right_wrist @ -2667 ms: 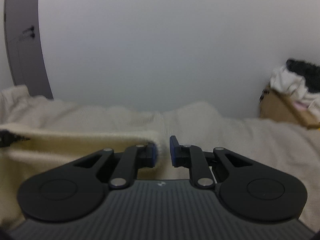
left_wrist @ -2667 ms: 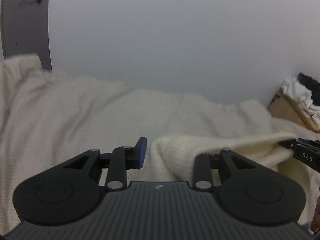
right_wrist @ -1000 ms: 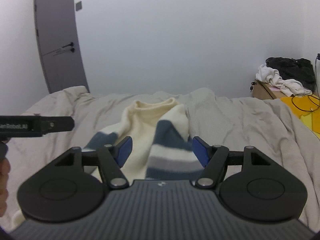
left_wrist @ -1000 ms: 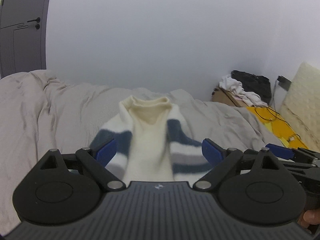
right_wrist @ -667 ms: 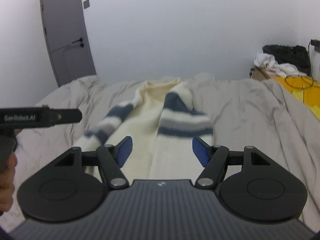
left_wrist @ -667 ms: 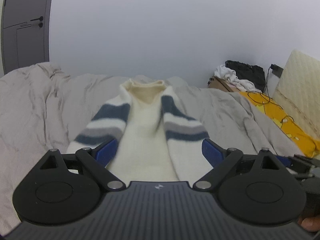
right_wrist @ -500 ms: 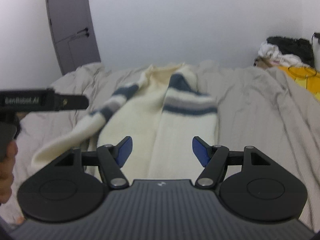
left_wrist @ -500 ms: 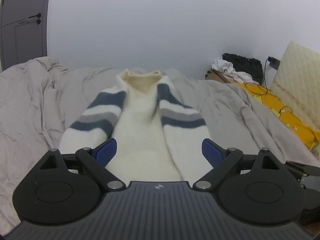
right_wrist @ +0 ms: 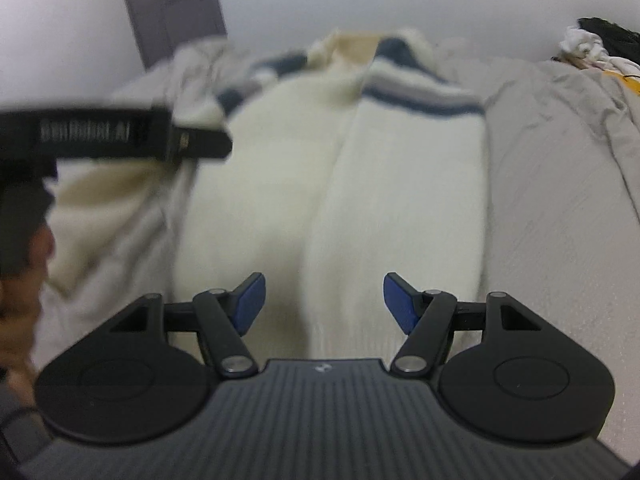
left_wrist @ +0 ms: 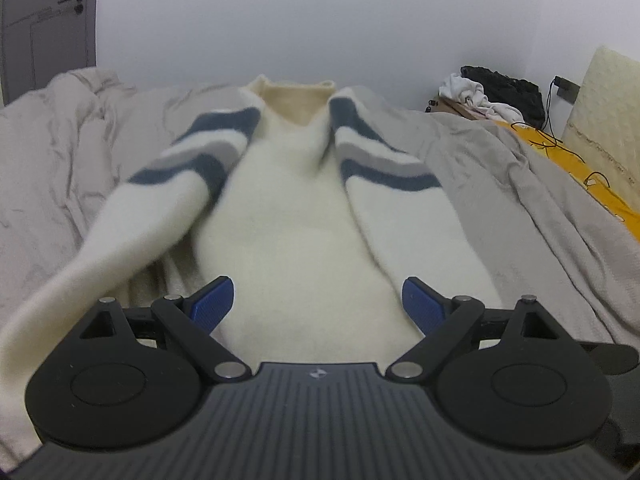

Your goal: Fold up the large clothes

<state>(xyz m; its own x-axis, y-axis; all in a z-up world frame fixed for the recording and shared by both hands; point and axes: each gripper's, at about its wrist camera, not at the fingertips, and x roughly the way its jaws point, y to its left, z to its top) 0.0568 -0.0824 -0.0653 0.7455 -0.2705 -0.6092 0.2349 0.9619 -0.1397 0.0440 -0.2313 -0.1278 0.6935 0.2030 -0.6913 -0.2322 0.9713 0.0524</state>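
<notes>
While the cream sweater (left_wrist: 296, 216) is lying lengthwise on the grey bed cover (left_wrist: 520, 208), collar at the far end and hem nearest the cameras, both claws are hanging over its near end with nothing between their blue pads. In its own view the left claw (left_wrist: 318, 304) is standing wide apart above the middle of the body. The right claw (right_wrist: 324, 300) is also apart, its jaws closing slightly over the near part of the right sleeve (right_wrist: 404, 208), and no cloth is pinched yet. That sleeve, with its navy and grey stripes, is already lying along the body, while the left sleeve (left_wrist: 120, 220) is trailing outward and toward the near left, off the torso. The right wrist view is blurred, so the exact hem line is hard to read there.

Judging by this layout, the step in hand is probably taking the hem for an end-to-end fold, or tidying the stray left sleeve first. Doing it well is calling for each claw taking one hem corner, biting through all layers including the folded sleeve, and gripping only knit, not the bed cover beneath. Lifting both sides together is keeping the edge straight; this fluffy knit is likely sagging and sliding if only one layer is caught
</notes>
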